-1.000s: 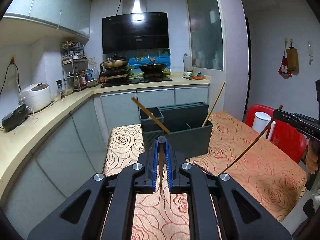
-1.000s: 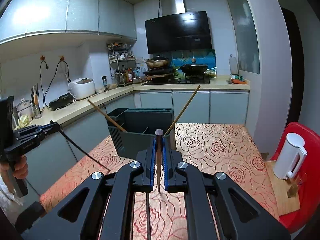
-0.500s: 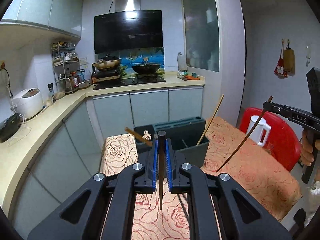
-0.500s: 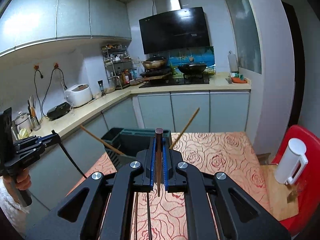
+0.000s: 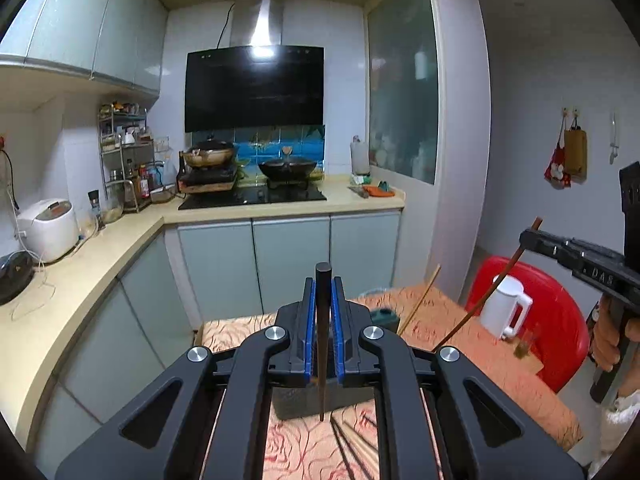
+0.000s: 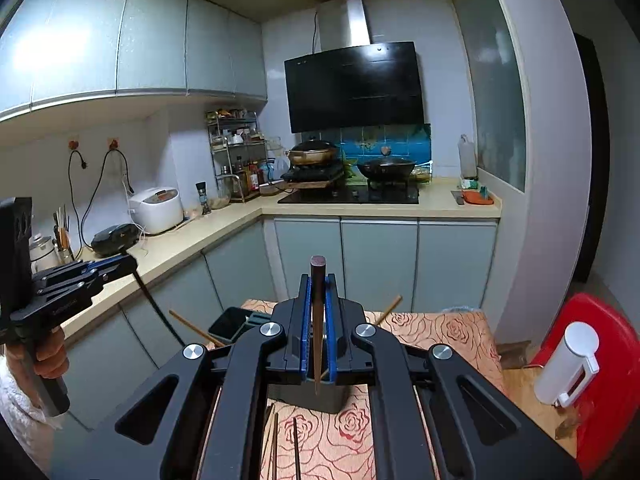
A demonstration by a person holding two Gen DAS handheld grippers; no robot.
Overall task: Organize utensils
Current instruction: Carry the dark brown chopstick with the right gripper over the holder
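Your left gripper (image 5: 323, 300) is clamped on 1 dark brown wooden chopstick (image 5: 321, 344), held upright between the blue pads, its blunt end above the fingers and its tip pointing down over the dark grey plastic utensil holder (image 5: 304, 404). Your right gripper (image 6: 316, 300) is likewise clamped on a 2nd dark brown chopstick (image 6: 317, 332), also upright, tip down over the same holder (image 6: 232, 322).

In the left wrist view the holder sits at 6 o'clock from the gripper, mostly hidden behind the fingers, on the counter covered with an orange rose-patterned cloth (image 5: 472, 344). 1 pale bamboo chopstick (image 5: 420, 298) leans out of the holder toward 1 o'clock. In the right wrist view a 2nd pale bamboo chopstick (image 6: 192, 326) leans out toward 10 o'clock.

Loose dark chopsticks (image 5: 352, 444) lie flat on the cloth at 5 o'clock from the left gripper, near the holder's front wall; how many there are cannot be told. The right wrist view shows thin sticks (image 6: 296, 448) on the cloth below the holder, between the gripper arms.

The right gripper appears at 3 o'clock in the left view, its chopstick slanting down-left, your hand (image 5: 612, 336) on the handle. A white plastic jug (image 5: 506, 308) stands before a red plastic chair (image 5: 560, 320) at 3 o'clock.
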